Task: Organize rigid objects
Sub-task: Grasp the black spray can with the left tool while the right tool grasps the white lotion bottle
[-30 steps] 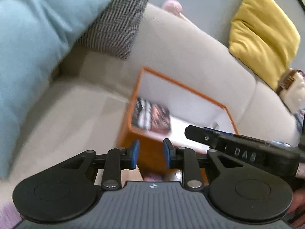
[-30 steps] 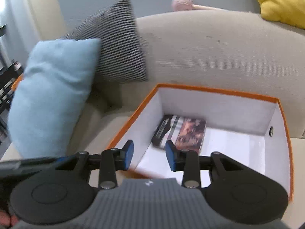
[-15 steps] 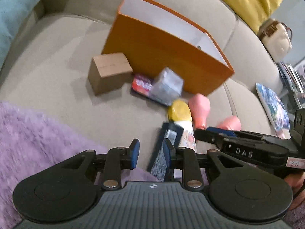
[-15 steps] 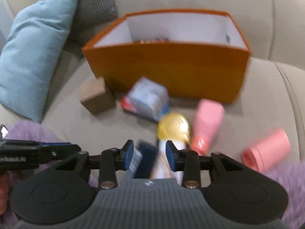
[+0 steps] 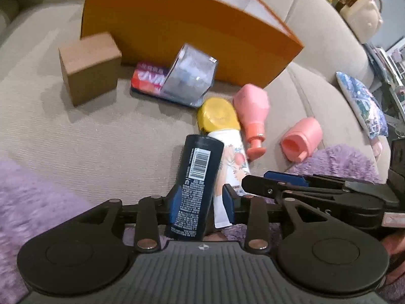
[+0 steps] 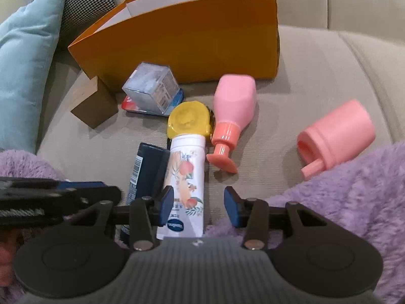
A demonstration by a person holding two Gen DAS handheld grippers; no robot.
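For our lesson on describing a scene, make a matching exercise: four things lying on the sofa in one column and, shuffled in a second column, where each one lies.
Things:
1. dark blue bottle
2. yellow-capped bottle
3. brown cardboard box
4. clear plastic cube

Places:
A. on top of a flat red pack, by the orange box
B. between the left tool's fingers
C. between the right tool's fingers
D. alone at the orange box's left corner

Pairs: 1-B, 2-C, 3-D, 4-A
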